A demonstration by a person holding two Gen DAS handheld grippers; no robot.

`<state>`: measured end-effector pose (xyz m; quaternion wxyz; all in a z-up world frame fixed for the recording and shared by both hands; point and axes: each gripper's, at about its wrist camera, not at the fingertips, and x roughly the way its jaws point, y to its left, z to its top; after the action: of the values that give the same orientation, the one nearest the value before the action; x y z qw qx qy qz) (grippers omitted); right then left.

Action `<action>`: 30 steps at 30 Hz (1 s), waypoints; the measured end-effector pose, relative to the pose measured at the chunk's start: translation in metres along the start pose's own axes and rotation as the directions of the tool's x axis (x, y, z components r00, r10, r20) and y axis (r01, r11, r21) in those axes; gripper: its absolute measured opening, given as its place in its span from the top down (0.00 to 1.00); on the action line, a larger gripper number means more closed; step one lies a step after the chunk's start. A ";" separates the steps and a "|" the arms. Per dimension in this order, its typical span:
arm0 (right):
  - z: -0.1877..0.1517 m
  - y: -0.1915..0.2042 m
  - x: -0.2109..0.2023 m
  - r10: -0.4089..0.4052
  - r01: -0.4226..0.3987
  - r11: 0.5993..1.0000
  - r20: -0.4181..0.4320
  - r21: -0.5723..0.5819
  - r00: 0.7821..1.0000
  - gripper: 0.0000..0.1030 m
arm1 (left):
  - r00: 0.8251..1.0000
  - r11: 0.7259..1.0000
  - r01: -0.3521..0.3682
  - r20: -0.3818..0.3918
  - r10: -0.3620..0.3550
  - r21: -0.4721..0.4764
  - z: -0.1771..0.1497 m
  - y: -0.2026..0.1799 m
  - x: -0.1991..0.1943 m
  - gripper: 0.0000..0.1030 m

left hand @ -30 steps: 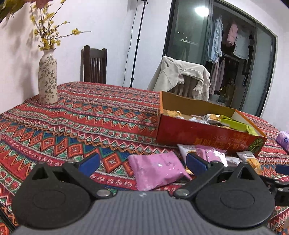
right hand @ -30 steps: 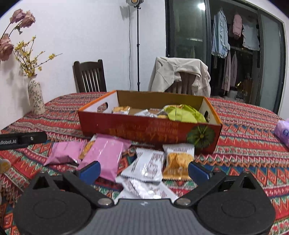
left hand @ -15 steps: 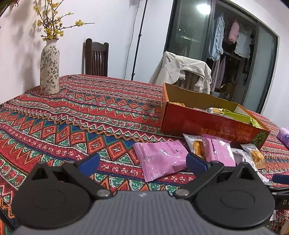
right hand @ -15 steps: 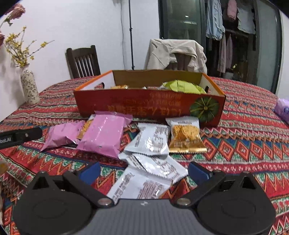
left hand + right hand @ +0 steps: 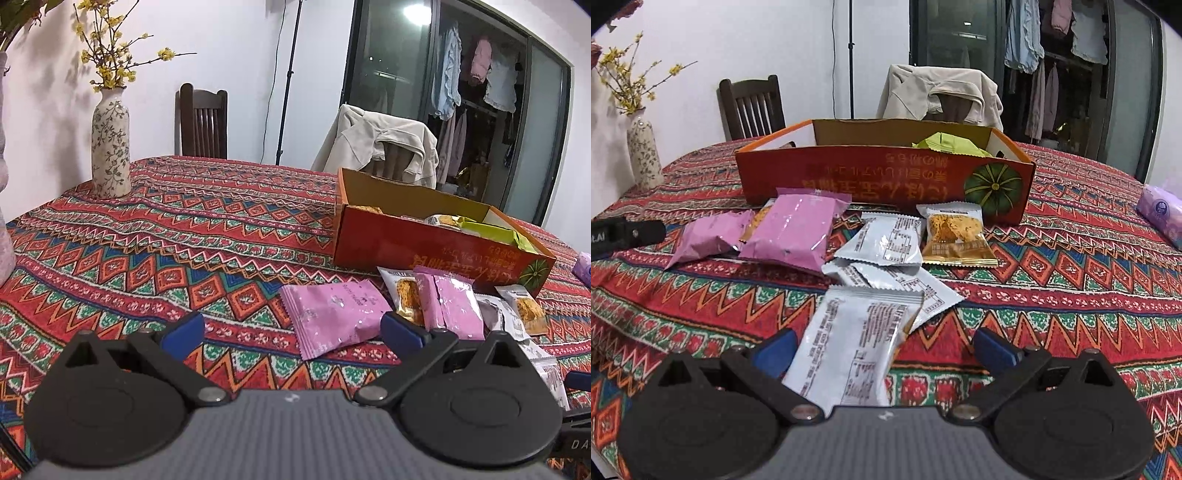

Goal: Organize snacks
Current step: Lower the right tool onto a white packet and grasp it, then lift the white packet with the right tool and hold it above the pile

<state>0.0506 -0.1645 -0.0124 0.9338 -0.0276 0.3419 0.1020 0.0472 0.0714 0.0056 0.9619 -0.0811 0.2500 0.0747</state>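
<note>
My right claw (image 5: 882,349) is nearest the work: a white packet (image 5: 855,347) lies flat on the bench (image 5: 1052,280) between its wide-spread fingers, long axis running away from me toward the orange box (image 5: 886,179). I grip nothing yet. My left claw (image 5: 291,330) is also released, with a pink packet (image 5: 334,315) just ahead.

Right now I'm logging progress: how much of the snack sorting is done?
Some packets, including a green one, already lie in the red box. Both grippers are open and empty. About seven packets, such as the nearest white packet, remain on the tablecloth.
</note>
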 end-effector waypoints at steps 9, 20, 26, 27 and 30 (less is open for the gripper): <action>-0.009 -0.004 -0.014 0.035 -0.033 0.999 0.047 -0.033 0.998 0.33 | 1.000 1.000 -0.006 0.021 0.006 -0.008 -0.001 0.001 -0.017 0.00; -0.014 -0.008 -0.031 0.052 -0.049 0.998 0.096 -0.036 0.994 0.65 | 1.000 1.000 -0.018 0.020 0.018 -0.003 -0.002 -0.002 -0.023 0.00; -0.008 -0.018 -0.044 0.041 -0.038 0.999 0.172 -0.019 0.984 0.65 | 0.999 1.000 -0.025 0.021 0.025 -0.005 -0.001 -0.002 -0.023 0.00; -0.006 -0.020 -0.046 0.038 -0.036 0.999 0.185 -0.017 0.982 0.65 | 0.999 1.000 -0.026 0.020 0.026 -0.006 -0.001 -0.002 -0.023 0.00; 0.002 -0.027 -0.049 0.026 -0.024 1.000 0.226 -0.011 0.974 0.65 | 1.000 1.000 -0.026 0.016 0.027 -0.005 0.001 -0.004 -0.020 0.00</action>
<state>0.0212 -0.1989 0.0200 0.9651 -0.0154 0.2335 0.1177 0.0306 0.0658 0.0167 0.9626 -0.0796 0.2431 0.0887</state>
